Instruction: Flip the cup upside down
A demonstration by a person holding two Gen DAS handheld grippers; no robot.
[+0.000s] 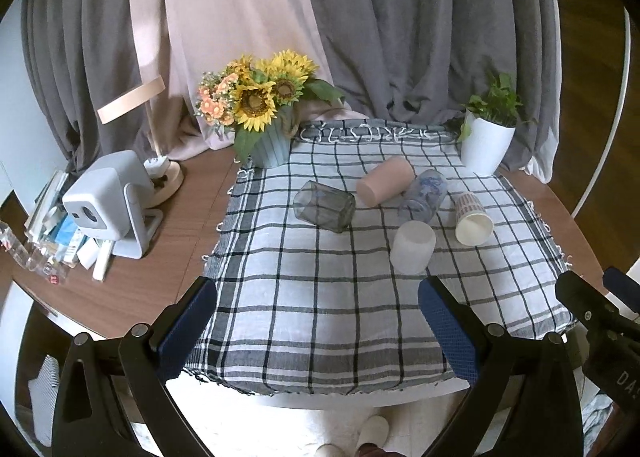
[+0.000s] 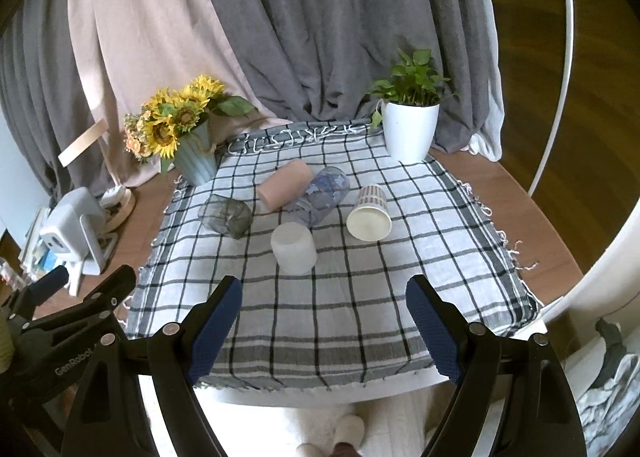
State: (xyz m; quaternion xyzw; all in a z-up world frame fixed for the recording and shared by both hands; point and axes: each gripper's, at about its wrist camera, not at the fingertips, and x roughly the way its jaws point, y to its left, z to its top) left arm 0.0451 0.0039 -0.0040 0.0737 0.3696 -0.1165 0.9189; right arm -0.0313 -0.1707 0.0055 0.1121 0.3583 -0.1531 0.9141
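Reading "GenRobot" on the left gripper (image 2: 80, 321) body in the right wrist view; the left view only catches "DA" on the right gripper (image 1: 600, 321). Both sets of jaws are spread wide, empty, over the near edge of the checked cloth (image 1: 320, 317). Frosted white cup (image 1: 413, 247) stands mid-cloth, paper cup (image 1: 472, 219) lying just beside it. Only the left view shows the little projector (image 1: 108, 205) fully.

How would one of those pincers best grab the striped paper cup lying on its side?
Grip the striped paper cup across its round side wall, probably near the middle, coming from above with the right gripper. It lies on its side, open mouth toward the camera, sides clear.
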